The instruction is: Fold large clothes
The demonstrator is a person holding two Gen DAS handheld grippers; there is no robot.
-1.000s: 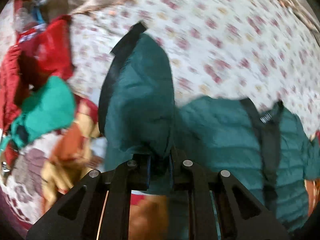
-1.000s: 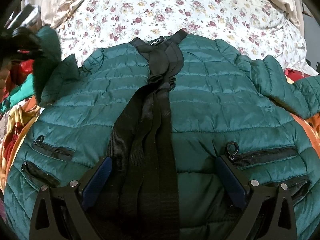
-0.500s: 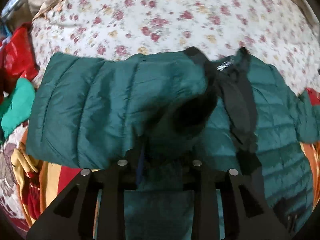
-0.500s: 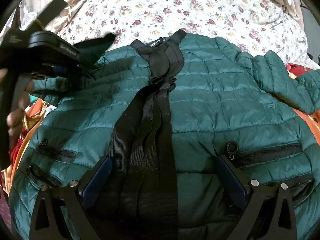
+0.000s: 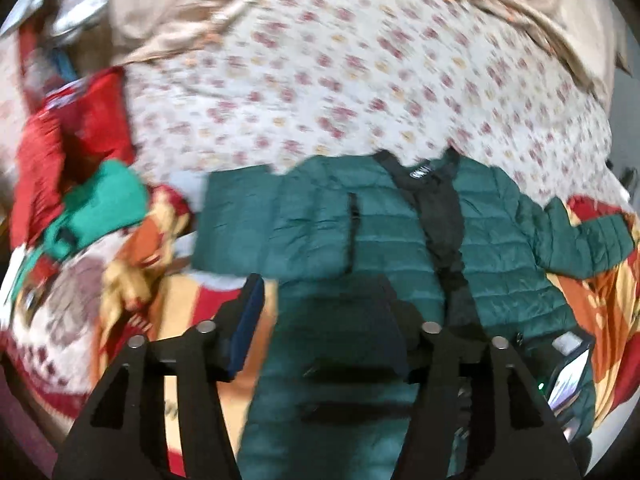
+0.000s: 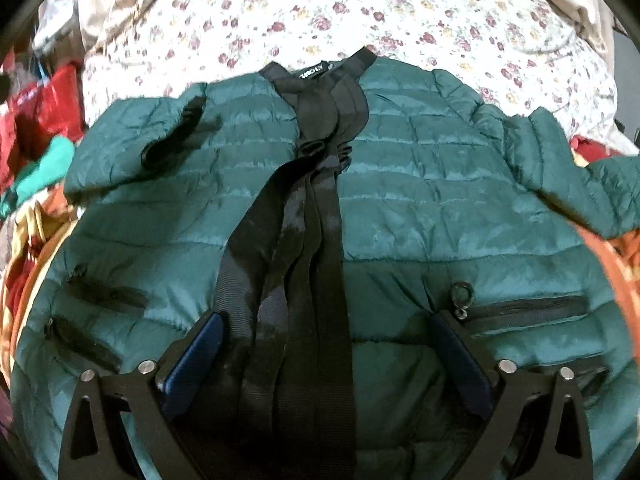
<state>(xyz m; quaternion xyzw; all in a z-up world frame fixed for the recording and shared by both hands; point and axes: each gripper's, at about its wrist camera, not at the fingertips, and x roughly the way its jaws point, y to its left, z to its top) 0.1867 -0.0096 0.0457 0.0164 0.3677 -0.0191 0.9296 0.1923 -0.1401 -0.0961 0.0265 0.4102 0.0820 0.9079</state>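
Straddling the black placket, right gripper jaws wide, holding nothing, over the green puffer jacket; collar at 12 o'clock. Unfolded right sleeve at 2 o'clock, nearest this hand. Left gripper empty, jaws just opened; folded sleeve at 11.

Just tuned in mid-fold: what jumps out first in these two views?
A dark green puffer jacket fills both views, spread front-up on a floral bedsheet, with a black strip down its middle. One sleeve is folded in across the chest; the other sleeve lies out to the side. The right gripper hangs open over the hem; the left gripper, jaws just opened, holds nothing.
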